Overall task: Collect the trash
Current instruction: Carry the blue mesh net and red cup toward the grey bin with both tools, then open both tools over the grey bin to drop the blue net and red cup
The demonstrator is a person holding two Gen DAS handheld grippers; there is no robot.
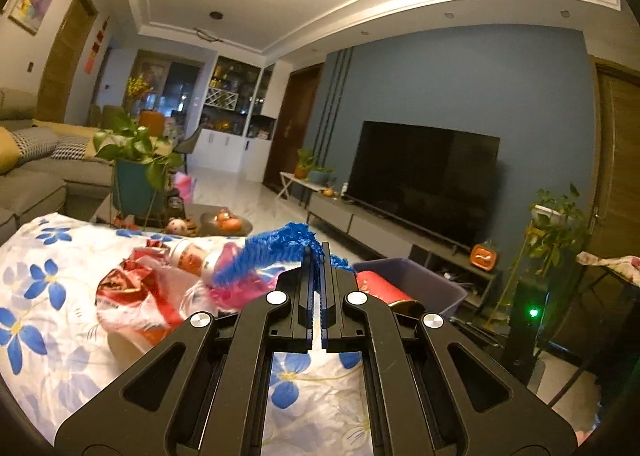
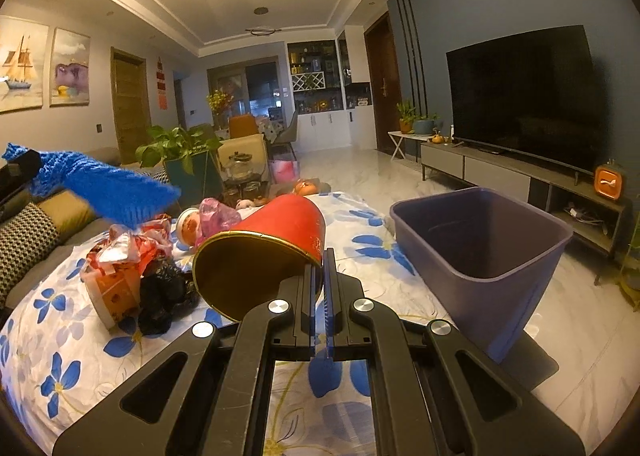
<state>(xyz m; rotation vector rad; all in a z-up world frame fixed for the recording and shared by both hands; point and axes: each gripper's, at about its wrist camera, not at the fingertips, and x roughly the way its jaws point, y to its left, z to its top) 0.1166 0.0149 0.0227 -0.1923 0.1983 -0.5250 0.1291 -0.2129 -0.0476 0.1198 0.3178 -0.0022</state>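
A: What is seen in the bin?

B: The purple bin (image 2: 484,252) is shown standing on the flowered sheet (image 2: 60,340), right of the trash pile. Only its bare inner walls and floor are seen from the right wrist view; nothing is made out inside it. From the left wrist view just its rim and far wall (image 1: 416,276) are shown, behind the red cup (image 1: 380,288).

A: And the cup?

B: The red cup (image 2: 276,232) is held tilted above the sheet, its gold-lined mouth turned toward the camera and to the left. Nothing is seen inside it. Its rim is pinched by the right gripper (image 2: 319,268), whose jaws are pressed almost together on the thin wall.

A: What is held on the other side?

B: A piece of blue foam netting (image 1: 272,252) is clamped in the left gripper (image 1: 319,256), the jaws closed tight upon it. The netting is ribbed, bright blue, and is held up above the pile; in the right wrist view it (image 2: 108,188) is seen hanging over the wrappers.

A: What is left on the sheet?

B: Crumpled red and clear wrappers (image 2: 124,248), a black bag (image 2: 168,296), a pink plastic scrap (image 2: 218,216) and a small bottle (image 1: 192,260) lying on its side are seen heaped together, well left of the bin.
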